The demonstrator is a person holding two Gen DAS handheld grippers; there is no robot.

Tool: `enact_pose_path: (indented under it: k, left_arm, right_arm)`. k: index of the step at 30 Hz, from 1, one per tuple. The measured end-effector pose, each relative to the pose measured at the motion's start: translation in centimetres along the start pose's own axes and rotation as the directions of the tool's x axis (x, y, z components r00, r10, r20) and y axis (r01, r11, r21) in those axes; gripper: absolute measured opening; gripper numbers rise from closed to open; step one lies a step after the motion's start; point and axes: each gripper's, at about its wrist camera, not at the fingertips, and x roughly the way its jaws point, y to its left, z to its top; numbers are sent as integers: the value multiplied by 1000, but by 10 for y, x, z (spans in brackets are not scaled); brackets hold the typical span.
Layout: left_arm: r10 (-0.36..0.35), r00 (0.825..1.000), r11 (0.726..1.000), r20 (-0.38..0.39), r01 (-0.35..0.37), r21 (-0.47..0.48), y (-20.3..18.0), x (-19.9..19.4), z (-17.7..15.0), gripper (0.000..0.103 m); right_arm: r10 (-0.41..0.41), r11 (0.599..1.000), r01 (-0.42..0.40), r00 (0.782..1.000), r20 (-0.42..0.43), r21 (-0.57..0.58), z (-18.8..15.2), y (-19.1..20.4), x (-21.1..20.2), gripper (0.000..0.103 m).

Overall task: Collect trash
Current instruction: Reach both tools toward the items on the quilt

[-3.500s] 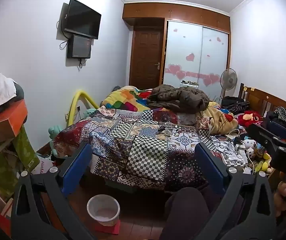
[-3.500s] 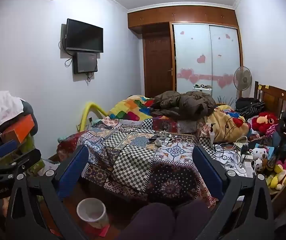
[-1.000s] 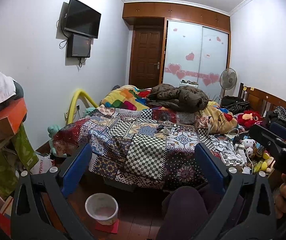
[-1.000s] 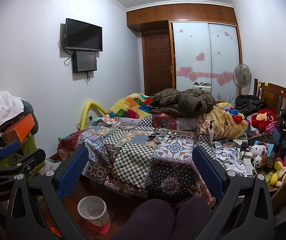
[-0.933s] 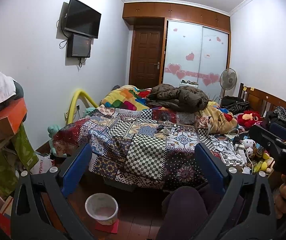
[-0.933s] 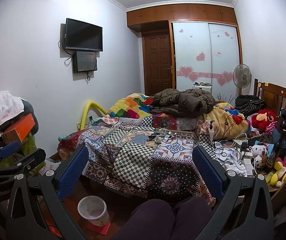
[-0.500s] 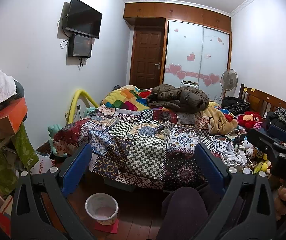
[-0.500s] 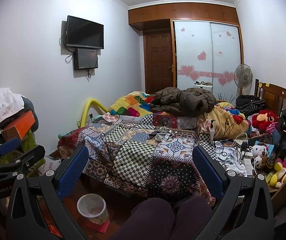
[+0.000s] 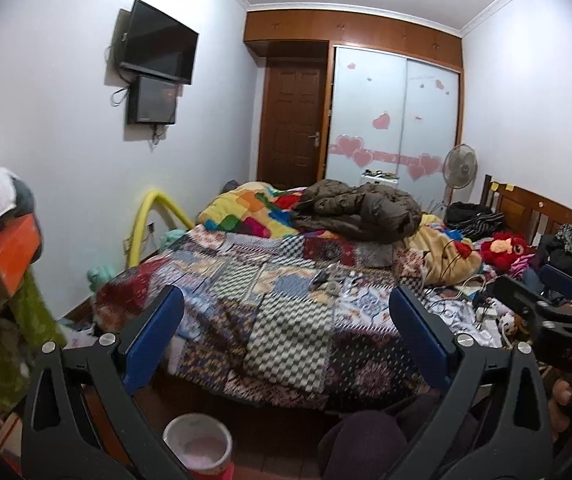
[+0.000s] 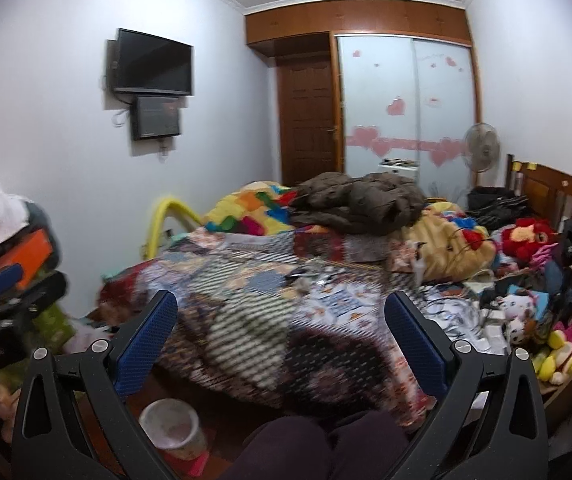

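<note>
Both the left claw and right claw gape wide and empty, the white wastebasket low between them and partly cut off, small litter ahead on the patchwork quilt too blurred to identify.

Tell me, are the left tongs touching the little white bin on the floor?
Apart. In the left wrist view the open left tongs hang above the white bin, which stands on the floor between their arms.
</note>
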Motion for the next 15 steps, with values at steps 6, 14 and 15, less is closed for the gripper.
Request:
enact_pose_path:
  k: [6, 14, 15]
  left_arm:
    - [-28, 1000, 1000, -4, 28, 2, -12, 60, 27, 103]
    - [-62, 992, 998, -108, 64, 9, -29, 165, 41, 103]
    - [-66, 989, 998, -129, 67, 1, -30, 182, 41, 103]
  right_arm:
    - [-20, 1000, 19, 999, -41, -21, 17, -27, 46, 103]
    - [-61, 998, 61, 991, -119, -3, 30, -64, 116, 103]
    - [-65, 998, 65, 989, -132, -1, 30, -69, 126, 103]
